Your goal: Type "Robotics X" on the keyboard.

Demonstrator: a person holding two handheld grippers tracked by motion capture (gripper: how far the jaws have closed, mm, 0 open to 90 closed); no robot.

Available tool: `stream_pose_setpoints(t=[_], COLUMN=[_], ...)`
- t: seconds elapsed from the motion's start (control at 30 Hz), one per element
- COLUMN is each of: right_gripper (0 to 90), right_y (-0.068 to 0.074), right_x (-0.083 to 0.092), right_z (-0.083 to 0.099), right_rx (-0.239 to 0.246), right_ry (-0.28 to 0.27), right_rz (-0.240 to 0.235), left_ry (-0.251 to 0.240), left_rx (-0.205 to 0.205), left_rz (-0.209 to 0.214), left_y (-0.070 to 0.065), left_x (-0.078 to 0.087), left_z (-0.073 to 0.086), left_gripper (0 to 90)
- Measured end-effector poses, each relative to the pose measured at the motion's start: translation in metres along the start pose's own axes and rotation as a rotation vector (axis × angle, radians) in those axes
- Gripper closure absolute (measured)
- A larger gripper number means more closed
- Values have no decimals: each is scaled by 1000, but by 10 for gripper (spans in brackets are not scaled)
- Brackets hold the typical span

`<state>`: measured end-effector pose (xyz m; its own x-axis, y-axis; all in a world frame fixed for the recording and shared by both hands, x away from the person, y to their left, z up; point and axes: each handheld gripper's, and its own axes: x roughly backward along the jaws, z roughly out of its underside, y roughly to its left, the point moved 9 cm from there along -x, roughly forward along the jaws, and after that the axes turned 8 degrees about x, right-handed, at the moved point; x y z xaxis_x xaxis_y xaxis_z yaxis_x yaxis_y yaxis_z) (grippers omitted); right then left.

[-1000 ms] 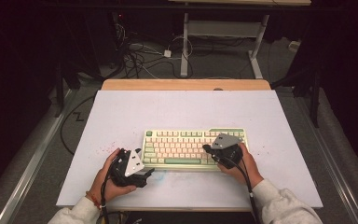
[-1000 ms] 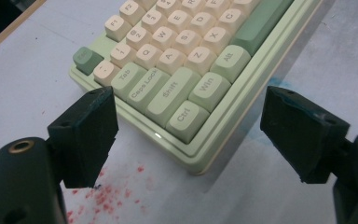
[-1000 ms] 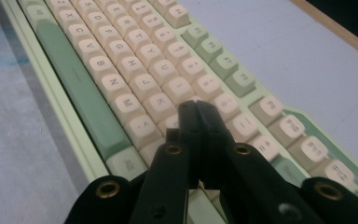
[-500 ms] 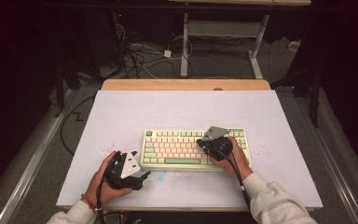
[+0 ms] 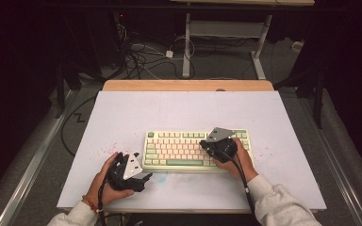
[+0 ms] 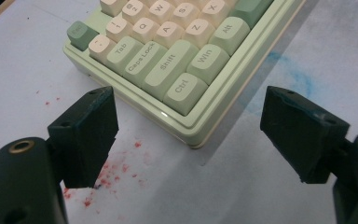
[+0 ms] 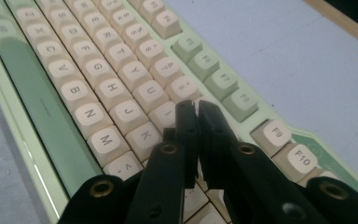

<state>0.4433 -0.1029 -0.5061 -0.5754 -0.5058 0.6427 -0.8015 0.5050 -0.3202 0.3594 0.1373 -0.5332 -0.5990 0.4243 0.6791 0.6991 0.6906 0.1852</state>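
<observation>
Keyboard [image 5: 195, 149] is lying low-centre in the high view, on the white table [image 5: 188, 113]. Right gripper [image 5: 206, 145] is hovering over the keys at the board's right half; in its own view the jaws are standing nearly together, a thin slit between them, having just been parting slightly, nothing between them. Left gripper [image 5: 147, 177] is resting lower left, just off the board's corner, jaws standing wide and gripping nothing. Red specks [image 6: 107, 175] are dotting the table there.

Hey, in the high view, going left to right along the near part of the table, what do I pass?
Left hand → left gripper → keyboard → right gripper → right hand.
</observation>
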Motion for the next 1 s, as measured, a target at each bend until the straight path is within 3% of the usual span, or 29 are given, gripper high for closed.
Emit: stream_pose_setpoints(t=[0.27,0.5,0.77,1.0], right_gripper=[793,599,374,311], right_y=[-3,-6,-8,-10], right_x=[24,40,58,75], right_z=[-5,-3,6,19], right_rx=[-2,-10,-12,-14], right_ry=[-84,-130,-165,-178], right_rz=[20,38,93,137], left_ry=[5,-1,-4,-12], left_rx=[-3,-2,6,16], left_rz=[1,2,1,-5], left_y=[-1,-1,-1,-1], left_x=[-1,-1,-1,-1], left_z=[0,-1,-1,-3], left_gripper=[180,180,187,206])
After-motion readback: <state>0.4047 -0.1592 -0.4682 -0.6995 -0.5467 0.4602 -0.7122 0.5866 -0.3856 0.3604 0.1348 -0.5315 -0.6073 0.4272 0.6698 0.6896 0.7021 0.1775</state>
